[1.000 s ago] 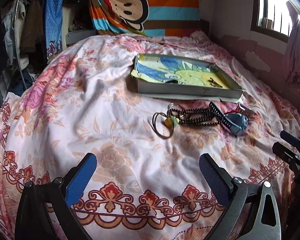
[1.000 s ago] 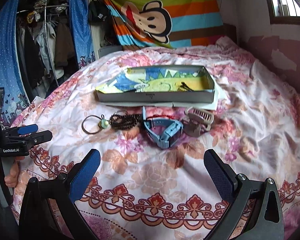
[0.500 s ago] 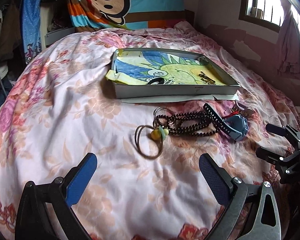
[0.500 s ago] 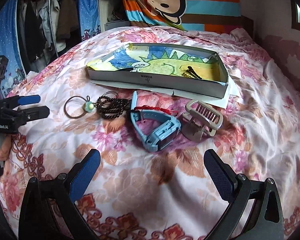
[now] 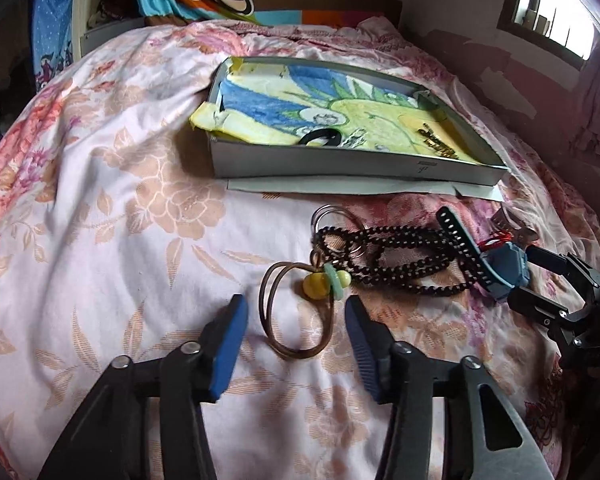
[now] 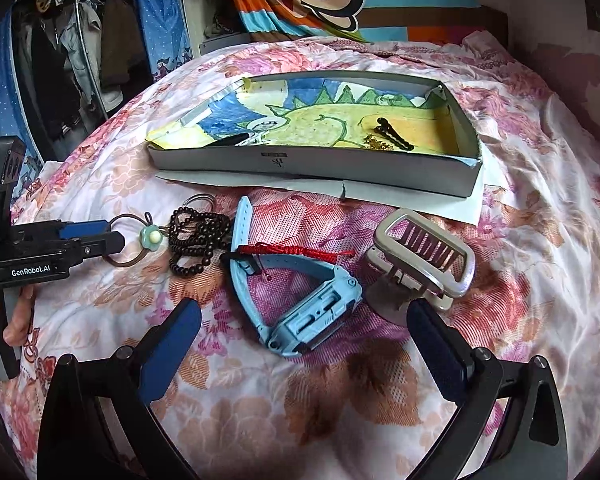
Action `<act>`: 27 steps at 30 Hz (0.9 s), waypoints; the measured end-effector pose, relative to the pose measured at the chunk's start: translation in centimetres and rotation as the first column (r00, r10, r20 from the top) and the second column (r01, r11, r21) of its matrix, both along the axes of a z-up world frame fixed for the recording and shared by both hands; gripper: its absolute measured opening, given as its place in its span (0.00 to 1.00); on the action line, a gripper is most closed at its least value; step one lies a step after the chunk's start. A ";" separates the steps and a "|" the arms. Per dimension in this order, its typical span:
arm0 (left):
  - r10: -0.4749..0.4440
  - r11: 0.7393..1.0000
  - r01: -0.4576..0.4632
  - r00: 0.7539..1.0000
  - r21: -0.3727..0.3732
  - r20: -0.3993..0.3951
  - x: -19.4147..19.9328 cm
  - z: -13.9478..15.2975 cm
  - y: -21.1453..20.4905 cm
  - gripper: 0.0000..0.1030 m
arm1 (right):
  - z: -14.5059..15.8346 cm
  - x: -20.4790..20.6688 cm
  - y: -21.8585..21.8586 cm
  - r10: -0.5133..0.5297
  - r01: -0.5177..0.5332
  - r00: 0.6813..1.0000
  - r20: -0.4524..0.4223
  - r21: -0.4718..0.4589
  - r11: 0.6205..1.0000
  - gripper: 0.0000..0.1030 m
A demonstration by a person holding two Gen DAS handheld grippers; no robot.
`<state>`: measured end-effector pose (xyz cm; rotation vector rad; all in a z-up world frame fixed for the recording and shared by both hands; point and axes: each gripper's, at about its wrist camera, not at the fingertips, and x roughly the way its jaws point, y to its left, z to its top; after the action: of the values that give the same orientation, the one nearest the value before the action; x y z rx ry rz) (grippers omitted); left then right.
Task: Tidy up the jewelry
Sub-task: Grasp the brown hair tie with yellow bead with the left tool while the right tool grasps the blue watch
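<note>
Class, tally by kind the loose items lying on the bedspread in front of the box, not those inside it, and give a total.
Hair ties: 1
Bead strings: 1
Watches: 1
Hair clips: 1
Red cords: 1
Metal rings: 1
Total: 6

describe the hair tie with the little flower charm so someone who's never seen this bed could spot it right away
Start at the grey tray on the floral bedspread; a row of loose items lies in front of it. The hair tie is at that row's left end, beside the dark bead string, between the left gripper fingers. It alone is a thin brown loop with a yellow and mint flower charm.
</note>
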<state>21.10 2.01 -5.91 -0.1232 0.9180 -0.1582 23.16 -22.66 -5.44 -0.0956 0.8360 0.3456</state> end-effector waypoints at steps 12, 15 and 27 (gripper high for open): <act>0.000 1.000 0.000 1.000 -0.020 -0.016 -0.2 -0.6 0.2 0.06 | -1.5 0.6 0.6 -0.006 0.005 0.999 -0.032 -0.026 1.000 0.66; -0.034 0.999 0.034 0.999 -0.010 -0.005 -0.6 -0.6 -0.6 0.04 | -1.4 0.4 0.3 -0.004 0.003 1.000 -0.023 -0.015 1.000 0.55; -0.118 0.993 0.118 0.990 0.007 0.075 -2.4 0.9 -2.2 0.03 | -0.8 -0.8 1.0 0.068 -0.067 0.996 -0.049 0.015 0.998 0.47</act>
<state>18.74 -0.19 -5.01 -0.0601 0.8503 -0.2702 22.33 -21.62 -6.26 -0.1032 0.8808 0.4186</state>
